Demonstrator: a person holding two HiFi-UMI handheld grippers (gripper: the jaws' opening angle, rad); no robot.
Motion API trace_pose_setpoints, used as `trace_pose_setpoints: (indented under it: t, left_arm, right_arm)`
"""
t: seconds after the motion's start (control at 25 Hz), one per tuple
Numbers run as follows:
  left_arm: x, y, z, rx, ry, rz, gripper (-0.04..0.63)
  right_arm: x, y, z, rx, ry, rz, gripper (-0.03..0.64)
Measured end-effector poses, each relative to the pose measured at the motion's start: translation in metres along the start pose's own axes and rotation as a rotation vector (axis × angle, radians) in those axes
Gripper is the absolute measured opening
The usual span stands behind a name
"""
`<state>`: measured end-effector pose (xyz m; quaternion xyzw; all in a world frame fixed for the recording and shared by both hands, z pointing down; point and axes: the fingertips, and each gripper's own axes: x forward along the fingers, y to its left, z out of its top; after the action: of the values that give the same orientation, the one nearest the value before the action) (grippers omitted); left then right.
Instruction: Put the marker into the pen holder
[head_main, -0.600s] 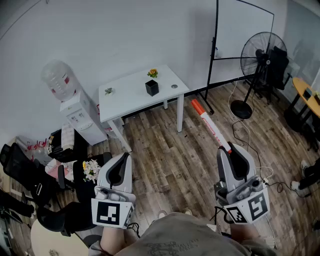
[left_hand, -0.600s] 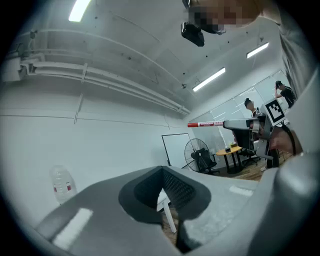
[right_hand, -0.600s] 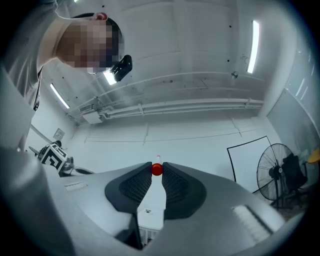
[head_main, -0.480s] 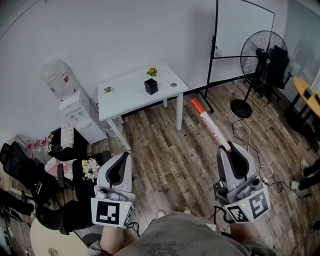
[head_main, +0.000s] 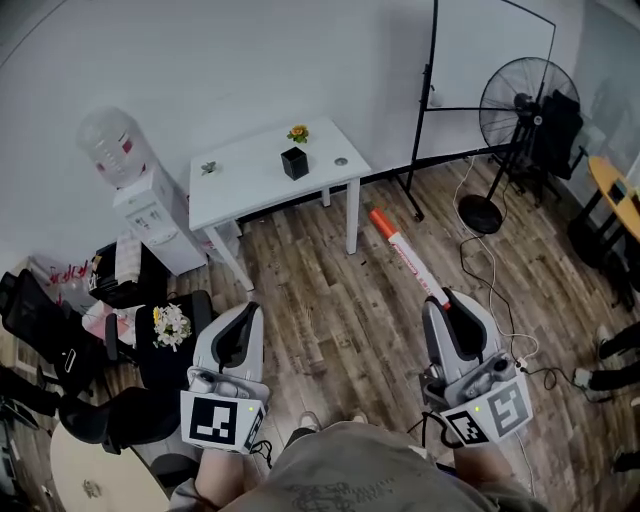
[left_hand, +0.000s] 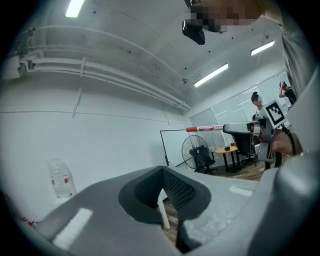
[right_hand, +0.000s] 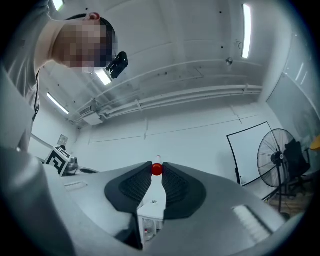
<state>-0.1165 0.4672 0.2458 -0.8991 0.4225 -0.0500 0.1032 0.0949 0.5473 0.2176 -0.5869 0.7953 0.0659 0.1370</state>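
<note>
My right gripper (head_main: 448, 310) is shut on a white marker (head_main: 405, 258) with a red cap. The marker sticks out forward and up to the left from the jaws. In the right gripper view the marker (right_hand: 156, 172) shows end-on between the pads. In the left gripper view the same marker (left_hand: 206, 128) lies level at the right. My left gripper (head_main: 238, 338) is shut with nothing in it, held low at the left. The black pen holder (head_main: 294, 163) stands on the small white table (head_main: 250, 186) far ahead, well away from both grippers.
On the table are a small orange flower (head_main: 298, 133), a tiny plant (head_main: 209, 168) and a round lid (head_main: 341, 161). A water dispenser (head_main: 145, 215) stands left of it. A whiteboard stand (head_main: 430, 100) and a floor fan (head_main: 520, 105) are at the right. Office chairs (head_main: 60, 340) are at the left.
The view has shifted: the table and pen holder sit slightly further left and up. Both grippers have drifted a little down and left, the marker still held.
</note>
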Motion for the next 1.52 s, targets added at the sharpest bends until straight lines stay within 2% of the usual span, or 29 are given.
trace_pose_setpoints:
  t: [0.32,0.64,1.0,1.12,1.52]
  left_arm:
    - [0.017,-0.027,-0.004,-0.002,0.009,-0.013,0.000]
    - [0.036,-0.033,-0.007,-0.011,0.020,-0.026,0.000]
    - [0.083,-0.005,-0.027,-0.041,0.026,-0.037,0.000]
    - [0.107,0.010,-0.037,-0.041,0.052,-0.040,0.000]
    - [0.188,0.088,-0.061,-0.065,0.086,-0.039,0.000]
  right_arm:
    - [-0.015,-0.014,-0.032,-0.028,0.130,0.022,0.095]
    - [-0.011,-0.030,-0.041,-0.014,0.143,0.019,0.095]
    - [0.037,-0.052,-0.073,-0.033,0.195,0.015,0.095]
    - [0.060,-0.068,-0.086,-0.022,0.222,0.004,0.095]
    - [0.173,-0.092,-0.116,-0.022,0.260,0.014,0.095]
